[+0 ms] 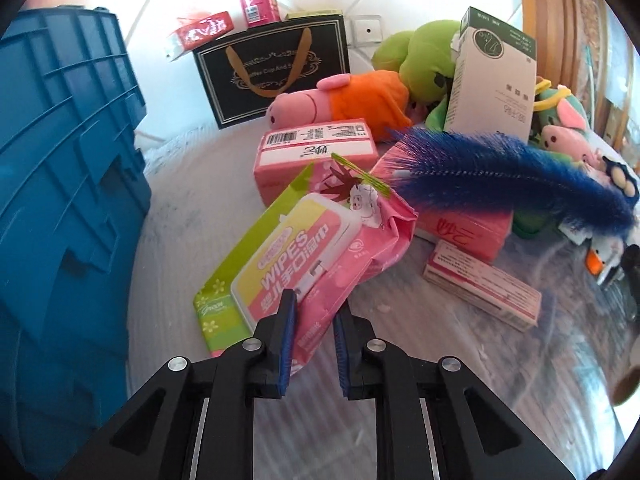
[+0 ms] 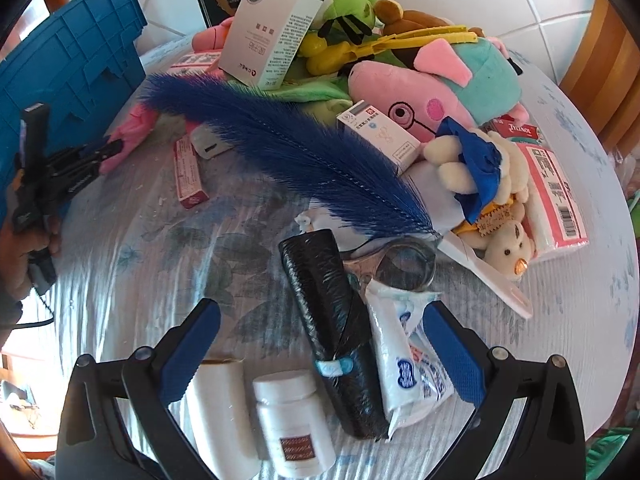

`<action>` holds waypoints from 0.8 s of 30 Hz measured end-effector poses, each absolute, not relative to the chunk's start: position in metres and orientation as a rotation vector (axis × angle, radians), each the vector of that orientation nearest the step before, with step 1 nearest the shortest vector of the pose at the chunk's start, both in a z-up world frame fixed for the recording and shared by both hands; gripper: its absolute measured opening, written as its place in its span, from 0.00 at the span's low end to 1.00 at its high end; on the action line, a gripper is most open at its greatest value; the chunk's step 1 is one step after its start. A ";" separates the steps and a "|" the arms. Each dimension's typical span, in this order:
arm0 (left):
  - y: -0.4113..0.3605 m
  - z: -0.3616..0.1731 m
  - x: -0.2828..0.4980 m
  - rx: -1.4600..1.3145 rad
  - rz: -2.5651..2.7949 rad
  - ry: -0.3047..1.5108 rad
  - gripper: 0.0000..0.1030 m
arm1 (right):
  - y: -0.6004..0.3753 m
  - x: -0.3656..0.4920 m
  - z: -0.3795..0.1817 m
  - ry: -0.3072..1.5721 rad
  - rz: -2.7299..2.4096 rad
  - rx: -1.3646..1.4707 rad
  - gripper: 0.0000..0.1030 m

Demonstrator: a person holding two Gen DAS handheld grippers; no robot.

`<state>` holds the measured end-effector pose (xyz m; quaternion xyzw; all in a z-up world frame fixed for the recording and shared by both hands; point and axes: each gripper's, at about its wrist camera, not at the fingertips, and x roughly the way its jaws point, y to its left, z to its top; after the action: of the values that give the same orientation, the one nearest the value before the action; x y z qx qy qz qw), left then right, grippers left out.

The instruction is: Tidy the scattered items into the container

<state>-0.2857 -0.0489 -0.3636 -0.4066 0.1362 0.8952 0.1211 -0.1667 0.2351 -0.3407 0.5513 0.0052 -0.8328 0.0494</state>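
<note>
Glossy plastic wipes pack [image 1: 304, 256], fluffy feather [image 2: 296, 148]

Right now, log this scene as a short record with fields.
left gripper: closed on the near edge of the pink wipes pack
right gripper: open, above the black bag roll and white tube
container: blue crate, left of the wipes pack
nearby clutter: blue feather, white bottle, plush toys
surface: floral cloth

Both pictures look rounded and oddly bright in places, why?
Left wrist view: fisheye lens bends the blue crate and darkens the corners; the wall behind is washed out. Right wrist view: same curving, glare at lower left, and the white bottle nearest the lens is slightly soft.
</note>
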 end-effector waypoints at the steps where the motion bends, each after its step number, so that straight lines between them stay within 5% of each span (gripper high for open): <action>1: -0.050 -0.361 -0.282 -1.183 2.617 0.397 0.16 | 0.233 -0.170 -0.345 0.056 -2.535 1.681 1.00; 6: -0.049 -0.347 -0.268 -1.141 2.614 0.415 0.10 | 0.224 -0.178 -0.362 0.243 -2.534 1.692 0.92; 8: -0.049 -0.342 -0.262 -1.132 2.609 0.416 0.08 | 0.218 -0.178 -0.367 0.325 -2.522 1.695 0.64; 12: -0.047 -0.334 -0.252 -1.113 2.608 0.426 0.06 | 0.213 -0.180 -0.372 0.378 -2.485 1.698 0.33; 24: -0.049 -0.309 -0.238 -1.081 2.625 0.377 0.03 | 0.224 -0.175 -0.341 0.238 -2.537 1.662 0.31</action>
<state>-0.2377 -0.0489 -0.3089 -0.3737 0.1303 0.9079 0.1384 -0.1750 0.2241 -0.3408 0.5456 0.0782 -0.8329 0.0499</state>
